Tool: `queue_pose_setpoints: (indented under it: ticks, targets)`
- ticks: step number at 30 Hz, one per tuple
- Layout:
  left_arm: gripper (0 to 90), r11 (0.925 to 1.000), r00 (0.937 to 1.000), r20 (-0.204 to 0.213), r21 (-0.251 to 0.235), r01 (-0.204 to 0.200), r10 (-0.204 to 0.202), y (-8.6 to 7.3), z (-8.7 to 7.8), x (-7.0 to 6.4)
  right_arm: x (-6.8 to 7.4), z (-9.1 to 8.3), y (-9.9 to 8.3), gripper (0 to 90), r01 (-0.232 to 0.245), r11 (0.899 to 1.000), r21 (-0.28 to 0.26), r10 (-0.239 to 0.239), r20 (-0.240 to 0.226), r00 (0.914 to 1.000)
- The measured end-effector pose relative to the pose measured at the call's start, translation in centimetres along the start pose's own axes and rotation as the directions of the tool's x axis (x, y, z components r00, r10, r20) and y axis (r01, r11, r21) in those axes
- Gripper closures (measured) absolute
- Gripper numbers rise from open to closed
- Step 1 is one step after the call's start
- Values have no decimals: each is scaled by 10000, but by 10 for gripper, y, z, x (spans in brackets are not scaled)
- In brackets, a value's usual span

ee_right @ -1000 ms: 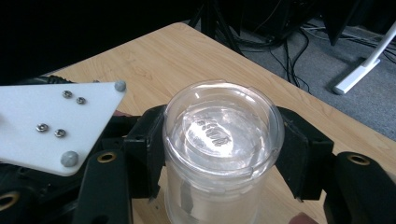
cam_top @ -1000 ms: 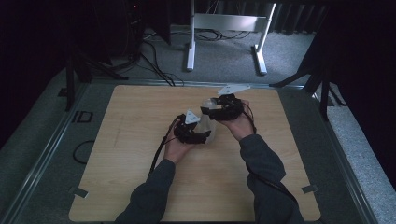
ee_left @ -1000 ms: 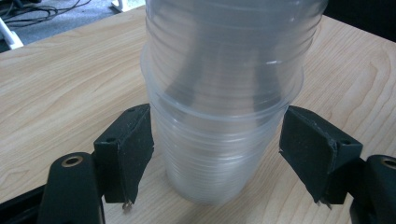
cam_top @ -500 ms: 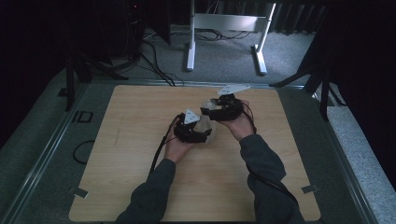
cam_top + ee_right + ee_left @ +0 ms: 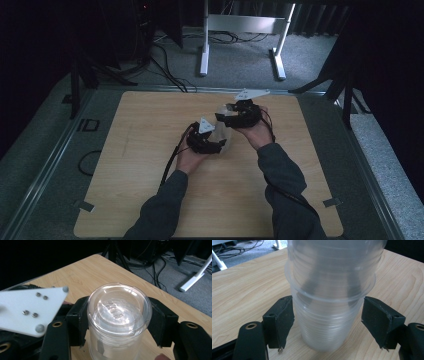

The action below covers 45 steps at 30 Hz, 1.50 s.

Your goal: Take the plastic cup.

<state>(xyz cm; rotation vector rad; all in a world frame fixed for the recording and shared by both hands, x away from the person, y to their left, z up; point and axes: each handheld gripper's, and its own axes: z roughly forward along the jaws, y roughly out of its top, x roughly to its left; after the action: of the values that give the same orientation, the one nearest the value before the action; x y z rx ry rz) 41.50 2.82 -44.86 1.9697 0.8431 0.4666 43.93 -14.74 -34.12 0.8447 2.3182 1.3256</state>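
Note:
Two clear plastic cups stand stacked on the wooden table (image 5: 150,150), near its middle. The lower cup (image 5: 325,322) rests on the wood, and the pads of my left gripper (image 5: 327,325) press its sides, so it is shut on it. The upper cup (image 5: 118,307) sits over the lower one and shows a flat round top with embossed letters. My right gripper (image 5: 118,322) is shut on the upper cup. In the high view the left gripper (image 5: 217,145) is just below the right gripper (image 5: 225,117), with the cups (image 5: 223,132) between them.
The left gripper's pale three-cornered plate (image 5: 27,310) lies close beside the upper cup. Bare wood surrounds the hands on all sides. Beyond the table's far edge stand a white metal stand (image 5: 240,30) and floor cables (image 5: 165,65).

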Motion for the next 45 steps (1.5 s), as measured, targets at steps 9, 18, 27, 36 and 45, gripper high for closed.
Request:
queue_pose_setpoints:
  ticks: [9, 18, 27, 36, 45]
  targets:
    - [263, 9999, 9999, 102, 11, 115, -115, 0, -1, 0, 1, -6, 7, 399, 78, 9999, -134, -79, -68, 9999]
    - [261, 9997, 9997, 197, -171, 162, -159, 2, -10, 2, 1, -14, 15, 403, -80, 9993, -361, 73, -193, 9998]
    - [261, 9993, 9993, 265, -266, 268, -261, 1, -19, 3, 4, -21, 24, 407, 90, 9990, -442, -98, -189, 9998]
    - [264, 9991, 9987, 438, -316, 270, -256, 3, -26, 5, 5, -29, 33, 409, 118, 9983, -567, -131, -214, 9997]
    - [264, 9987, 9982, 535, -424, 283, -260, 5, -33, 7, 7, -37, 42, 410, 241, 9975, -671, -256, -212, 9994]
